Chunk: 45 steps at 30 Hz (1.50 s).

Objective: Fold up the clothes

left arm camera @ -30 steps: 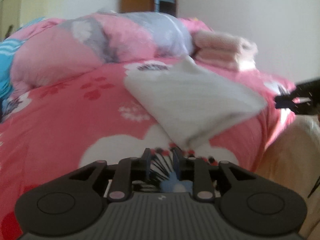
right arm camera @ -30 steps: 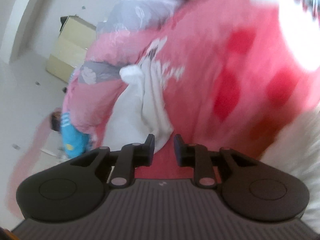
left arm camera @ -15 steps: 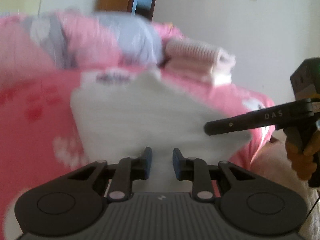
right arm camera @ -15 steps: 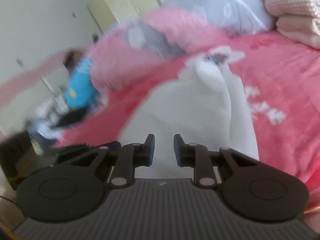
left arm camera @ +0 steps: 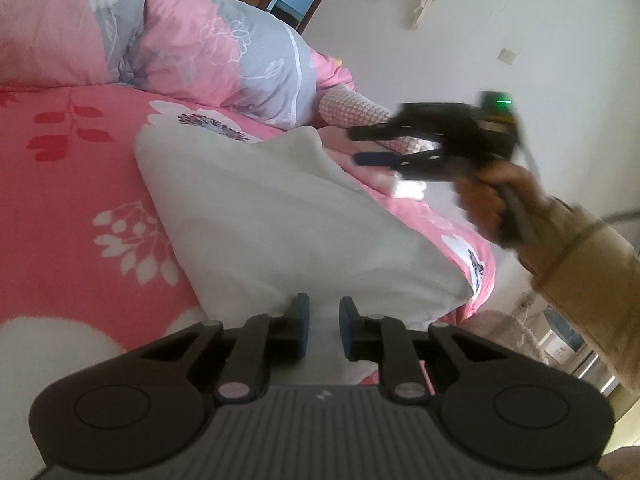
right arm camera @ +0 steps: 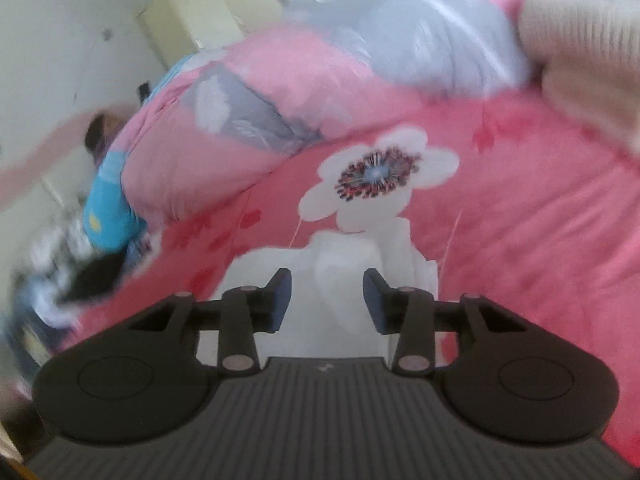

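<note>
Garment: a white garment lies flat on the pink flowered bedspread, filling the centre of the left wrist view; in the right wrist view only its far end shows at lower centre, bunched into a raised fold.
Lay of the garment: spread rather than piled, which leaves its edges free to be taken; judged to be partway through folding, with at least one more fold to make.
Left gripper: at the bottom centre of its own view, over the near edge of the garment. The jaws have just been closing and stand at a narrow gap. Cloth shows behind the gap, but whether the pads press on it cannot be told.
Right gripper: at the upper right of the left wrist view, held in a hand with a tan sleeve, above the far right side of the garment. The jaws have just been opening and now stand released, with nothing between them.
Reason for the poses: one gripper at each end suits a two-point pickup of the garment.
Surroundings: a rolled quilt in pink and grey lies across the top of the bed; a folded stack of pale knitwear sits beyond the garment, clear of the work.
</note>
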### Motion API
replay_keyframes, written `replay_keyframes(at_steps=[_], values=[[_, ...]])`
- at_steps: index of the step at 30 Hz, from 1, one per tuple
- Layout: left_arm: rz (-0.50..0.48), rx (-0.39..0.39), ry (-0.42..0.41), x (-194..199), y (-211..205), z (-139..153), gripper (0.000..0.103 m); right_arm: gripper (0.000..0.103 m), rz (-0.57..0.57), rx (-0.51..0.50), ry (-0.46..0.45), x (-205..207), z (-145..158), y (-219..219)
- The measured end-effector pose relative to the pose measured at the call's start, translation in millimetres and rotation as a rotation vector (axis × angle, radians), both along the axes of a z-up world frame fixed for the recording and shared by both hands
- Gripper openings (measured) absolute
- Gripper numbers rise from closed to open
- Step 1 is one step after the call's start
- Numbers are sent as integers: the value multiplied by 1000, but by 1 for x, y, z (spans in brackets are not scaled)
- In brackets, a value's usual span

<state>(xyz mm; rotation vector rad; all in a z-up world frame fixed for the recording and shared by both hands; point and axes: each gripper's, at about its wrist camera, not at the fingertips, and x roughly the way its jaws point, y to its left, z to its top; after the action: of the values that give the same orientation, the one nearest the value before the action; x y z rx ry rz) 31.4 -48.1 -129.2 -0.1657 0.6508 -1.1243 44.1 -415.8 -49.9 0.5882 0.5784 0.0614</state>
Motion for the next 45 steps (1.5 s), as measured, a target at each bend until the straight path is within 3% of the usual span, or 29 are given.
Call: replay_keyframes(at_steps=[3, 8, 13, 16, 21, 26, 31, 33, 35, 39, 41, 43, 45], values=[[-5, -10, 5, 1, 1, -1, 18, 41, -4, 154, 68, 33, -20, -29], [-11, -21, 8, 3, 2, -3, 18, 42, 65, 185, 119, 61, -34, -29], [-12, -24, 3, 1, 3, -3, 18, 39, 118, 151, 139, 73, -40, -22], [-12, -24, -1, -1, 3, -4, 18, 8, 117, 124, 118, 70, -40, -21], [-14, -23, -6, -1, 3, -3, 17, 5, 66, -23, 3, 55, -30, -15], [-17, -21, -10, 0, 2, -3, 17, 0, -31, -150, -12, 53, -44, -23], [-16, -22, -13, 0, 2, -4, 17, 0, -147, -94, -27, 34, -48, -51], [-16, -24, -14, 0, 2, -5, 17, 2, -97, -63, -93, 22, -37, -46], [-16, -25, -15, 0, 1, -5, 17, 2, 44, -72, -153, 14, -24, -30], [-15, -21, -23, -1, 0, -6, 17, 2, 313, -211, -133, 27, -23, 7], [-14, -18, -30, -2, 0, -6, 17, 0, 288, -231, -53, 46, -36, 7], [-14, -15, -35, -2, 0, -6, 17, 0, 197, -128, -24, 60, -49, -13], [-14, -16, -35, -2, 1, -6, 17, 0, 76, -44, -59, 63, -50, -30]])
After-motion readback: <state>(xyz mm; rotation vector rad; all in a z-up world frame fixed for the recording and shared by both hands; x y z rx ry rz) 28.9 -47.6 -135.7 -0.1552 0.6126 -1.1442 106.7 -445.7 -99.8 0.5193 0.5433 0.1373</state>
